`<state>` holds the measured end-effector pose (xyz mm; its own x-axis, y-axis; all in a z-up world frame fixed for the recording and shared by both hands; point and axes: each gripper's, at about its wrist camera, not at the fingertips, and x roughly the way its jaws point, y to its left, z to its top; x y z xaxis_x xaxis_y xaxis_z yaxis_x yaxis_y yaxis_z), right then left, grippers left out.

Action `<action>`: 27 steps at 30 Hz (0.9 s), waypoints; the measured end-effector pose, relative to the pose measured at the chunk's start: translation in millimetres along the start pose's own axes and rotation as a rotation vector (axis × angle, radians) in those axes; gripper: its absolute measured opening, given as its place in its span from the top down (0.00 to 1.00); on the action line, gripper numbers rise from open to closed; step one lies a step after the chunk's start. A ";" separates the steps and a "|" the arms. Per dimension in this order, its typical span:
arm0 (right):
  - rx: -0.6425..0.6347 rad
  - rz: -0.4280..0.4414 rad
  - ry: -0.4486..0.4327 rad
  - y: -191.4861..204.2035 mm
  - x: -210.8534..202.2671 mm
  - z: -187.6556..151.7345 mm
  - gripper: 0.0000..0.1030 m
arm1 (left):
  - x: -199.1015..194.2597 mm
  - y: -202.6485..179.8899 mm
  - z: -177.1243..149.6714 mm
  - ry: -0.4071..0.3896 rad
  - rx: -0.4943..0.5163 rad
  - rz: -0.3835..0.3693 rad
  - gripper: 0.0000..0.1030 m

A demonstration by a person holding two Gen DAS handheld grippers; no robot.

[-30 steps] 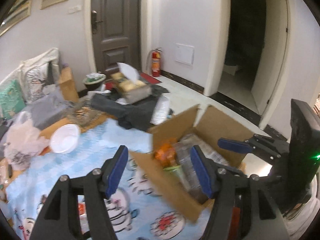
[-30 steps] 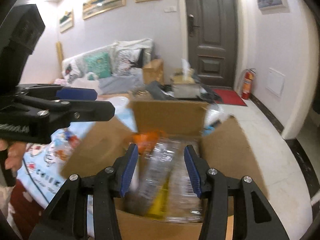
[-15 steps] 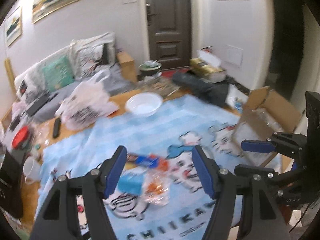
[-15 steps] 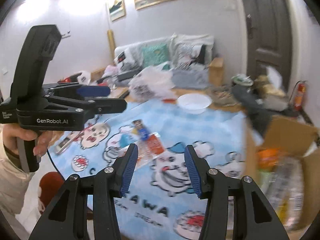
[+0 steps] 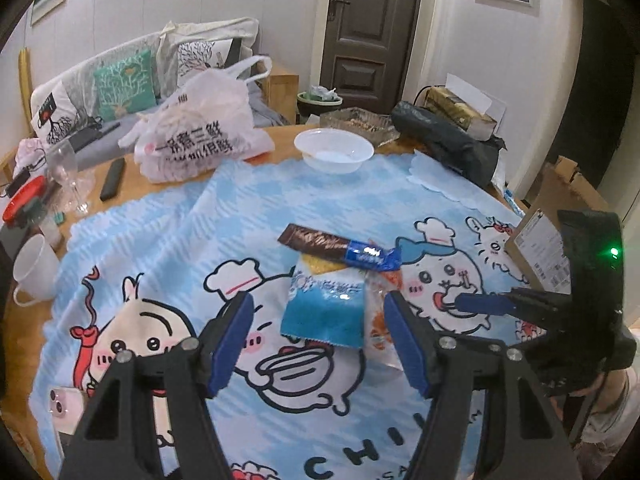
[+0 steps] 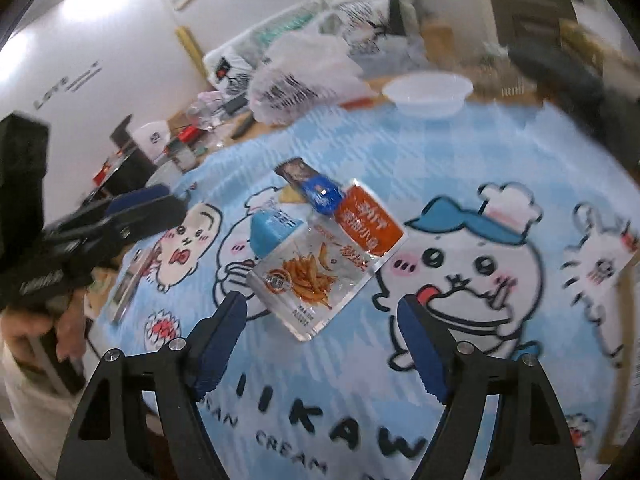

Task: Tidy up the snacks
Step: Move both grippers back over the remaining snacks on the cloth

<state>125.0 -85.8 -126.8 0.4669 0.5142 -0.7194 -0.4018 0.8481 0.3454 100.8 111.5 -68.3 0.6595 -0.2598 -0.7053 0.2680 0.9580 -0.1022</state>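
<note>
Left claw (image 5: 318,334): jaws parted and nothing between them, poised over the snack pile.
Right claw (image 6: 320,340): jaws opening, nothing gripped; the near end of the clear fries packet lies between the pads, untouched.
Blue packet (image 5: 326,310): flat on the cloth, overlapped at its far end by the biscuit roll.
Biscuit roll (image 5: 340,248): brown and blue, lying across the top of the pile.
Clear fries packet (image 6: 320,272): orange-topped, beside the blue packet and touching it.
Cartoon cloth (image 5: 180,240): blue, covering most of the table.
White bowl (image 5: 334,152): at the cloth's far edge, well apart from the snacks.
Plastic bag (image 5: 200,136): left of the bowl.
Cardboard box (image 5: 540,240): at the right edge; its contents probably hidden from here.
</note>
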 end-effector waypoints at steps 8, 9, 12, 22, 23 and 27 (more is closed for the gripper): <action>0.040 -0.037 0.006 11.3 44.7 16.5 0.18 | 7.8 18.0 -1.4 -0.002 -0.042 -0.031 0.38; 0.041 -0.047 0.003 12.3 48.2 18.2 0.18 | 8.2 18.5 -1.7 -0.002 -0.044 -0.032 0.38; 0.056 -0.057 -0.001 13.2 58.2 21.4 0.18 | 10.0 19.5 -1.9 -0.001 -0.045 -0.036 0.38; -0.072 -0.294 0.029 3.4 59.9 8.4 0.18 | 14.0 16.8 -3.0 0.004 -0.041 -0.046 0.38; -0.101 -0.336 0.035 1.7 59.5 5.5 0.18 | 13.6 17.0 -3.1 0.003 -0.041 -0.047 0.38; -0.093 -0.362 0.029 -8.4 48.5 0.0 0.18 | 11.9 17.8 -2.4 -0.005 -0.048 -0.051 0.38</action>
<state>151.0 -67.9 -164.7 0.5699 0.1778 -0.8023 -0.2854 0.9584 0.0097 111.7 125.8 -80.2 0.6498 -0.3085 -0.6947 0.2672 0.9483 -0.1713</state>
